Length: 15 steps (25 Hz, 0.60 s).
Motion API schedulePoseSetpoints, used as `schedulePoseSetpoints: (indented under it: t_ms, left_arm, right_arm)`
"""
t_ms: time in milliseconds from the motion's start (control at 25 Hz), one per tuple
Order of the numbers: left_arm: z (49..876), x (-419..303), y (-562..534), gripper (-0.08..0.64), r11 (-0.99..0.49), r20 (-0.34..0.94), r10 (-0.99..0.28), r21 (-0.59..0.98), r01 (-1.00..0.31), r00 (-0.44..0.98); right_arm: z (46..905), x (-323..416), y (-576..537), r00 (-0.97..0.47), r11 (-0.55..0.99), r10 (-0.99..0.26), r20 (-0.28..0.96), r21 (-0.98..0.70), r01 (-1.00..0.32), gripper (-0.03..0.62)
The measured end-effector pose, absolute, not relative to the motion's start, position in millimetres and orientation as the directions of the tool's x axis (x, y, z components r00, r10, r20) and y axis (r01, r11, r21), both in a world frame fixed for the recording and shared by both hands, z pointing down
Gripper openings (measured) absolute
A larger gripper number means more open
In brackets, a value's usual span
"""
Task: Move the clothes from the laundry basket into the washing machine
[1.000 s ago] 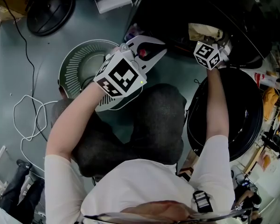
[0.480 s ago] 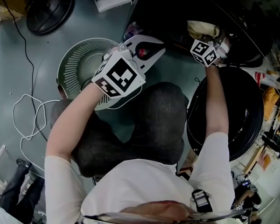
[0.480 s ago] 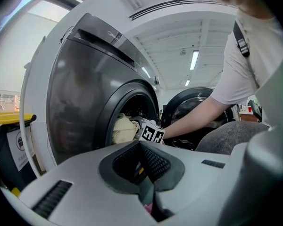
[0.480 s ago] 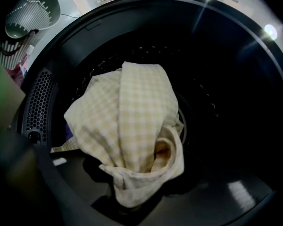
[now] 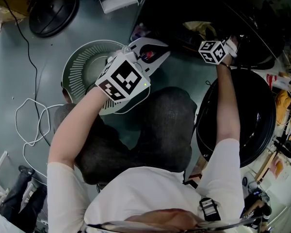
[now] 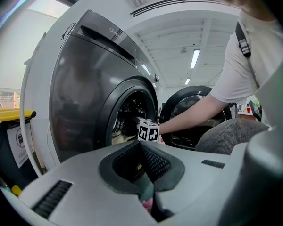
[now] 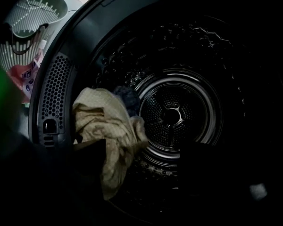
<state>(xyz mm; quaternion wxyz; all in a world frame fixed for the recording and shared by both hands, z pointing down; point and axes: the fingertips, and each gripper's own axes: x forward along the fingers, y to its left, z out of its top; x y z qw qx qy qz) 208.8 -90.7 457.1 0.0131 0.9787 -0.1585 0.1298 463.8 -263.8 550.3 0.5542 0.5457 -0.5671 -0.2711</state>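
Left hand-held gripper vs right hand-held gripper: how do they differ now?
Jaws: the left hand-held gripper has its jaws together. The right hand-held gripper has them apart, having just been opening, and a beige cloth hangs loose between them, near one jaw.
Place: the left hand-held gripper is outside the washing machine, by the laundry basket. The right hand-held gripper is inside the drum.
Shared: both point toward the washing machine.

No text, label or number is legible.
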Motion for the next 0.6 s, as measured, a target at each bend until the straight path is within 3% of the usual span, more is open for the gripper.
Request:
schedulePoseSetpoints:
  t_ms: [280, 600]
  left_arm:
    - [460, 212, -87, 0.006, -0.956, 0.254, -0.287, -0.015, -0.293, 0.923]
    - [468, 208, -96, 0.006, -0.949, 0.264, -0.314, -0.045, -0.313, 0.912]
  right_arm:
    - [539, 445, -256, 0.163, 0.281, -0.929, 0.332, 0.920, -0.273, 0.503]
    - [536, 444, -243, 0.148, 0.285, -0.928, 0.341, 0.908, -0.308, 0.502]
